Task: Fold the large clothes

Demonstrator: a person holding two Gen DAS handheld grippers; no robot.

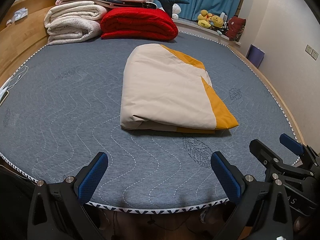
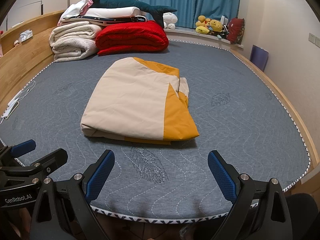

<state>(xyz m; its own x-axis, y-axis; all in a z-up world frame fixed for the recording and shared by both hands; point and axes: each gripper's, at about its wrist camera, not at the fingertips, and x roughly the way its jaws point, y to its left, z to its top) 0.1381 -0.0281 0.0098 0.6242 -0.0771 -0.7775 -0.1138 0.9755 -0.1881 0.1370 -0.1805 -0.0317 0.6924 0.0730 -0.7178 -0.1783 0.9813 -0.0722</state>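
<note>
Folded cloth (image 1: 170,90) lying flat near the middle of the bed, cream on top with a mustard-yellow panel along its right side, thick folded edge nearest the cameras. From the right wrist view, a bunched cream-and-yellow flap at the cloth's far right edge, less plain from the left wrist view, where that side reads as a smooth yellow strip. Left tongs (image 1: 159,172) low over the near edge of the mattress (image 1: 60,104), blue pads spread wide apart, nothing between them, well short of the cloth. Right tongs (image 2: 161,170) likewise spread apart and empty, just beside the left ones; each seen at the edge of the other's view. Mattress grey-blue, quilted with wavy white stitching and leaf outlines, white patterned piping around the rim, set in a pale wooden bed frame (image 2: 24,60). At the far end, a rolled cream blanket (image 1: 72,24) touching a folded red blanket (image 1: 138,24), white bedding and a dark teal plush shark (image 2: 128,3) stacked on top. Behind, blue curtains (image 2: 186,2) and a window ledge with yellow plush toys (image 1: 210,19) and a dark red cushion (image 2: 237,30). White cable (image 1: 18,78) at the mattress's left edge. Cream wall at right with switches (image 1: 312,52).
</note>
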